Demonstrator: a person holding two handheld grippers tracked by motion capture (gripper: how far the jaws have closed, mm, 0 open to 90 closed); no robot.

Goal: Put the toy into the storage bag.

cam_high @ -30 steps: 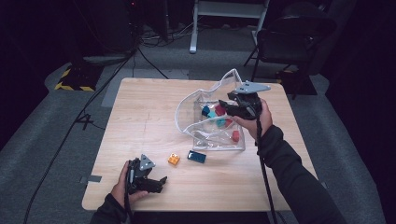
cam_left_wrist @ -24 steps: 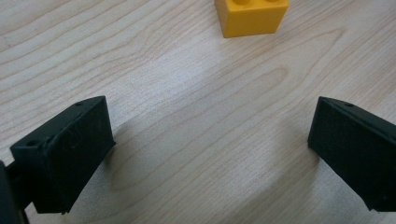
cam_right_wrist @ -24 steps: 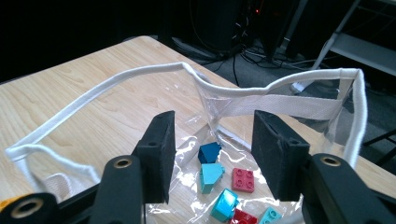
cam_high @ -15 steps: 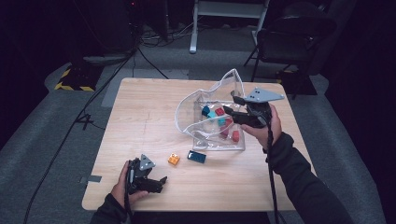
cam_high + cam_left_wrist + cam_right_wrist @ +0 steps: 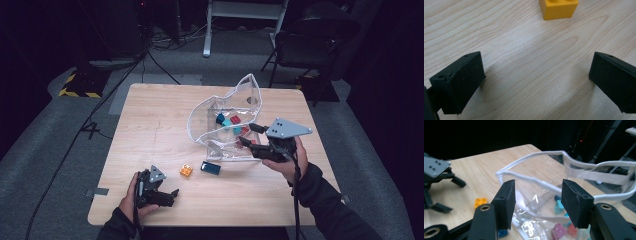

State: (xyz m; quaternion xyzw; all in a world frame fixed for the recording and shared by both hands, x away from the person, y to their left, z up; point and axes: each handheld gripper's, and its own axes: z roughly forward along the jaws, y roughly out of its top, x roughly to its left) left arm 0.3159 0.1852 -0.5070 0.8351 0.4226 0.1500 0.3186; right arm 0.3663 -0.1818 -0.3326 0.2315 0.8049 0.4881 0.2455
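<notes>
Bag rim point(image 5: 541, 183) beyond open right gripper point(image 5: 537, 200) jaws, seemingly untouched.

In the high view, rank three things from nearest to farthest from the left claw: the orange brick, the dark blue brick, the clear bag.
1. Orange brick, just right of the left claw.
2. Dark blue brick, further right.
3. Clear bag, beyond both.

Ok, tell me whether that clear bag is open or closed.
Open. The clear bag has its white-edged mouth gaping wide, with coloured blocks showing inside. In the right gripper view the rim arches up off the table.
</notes>
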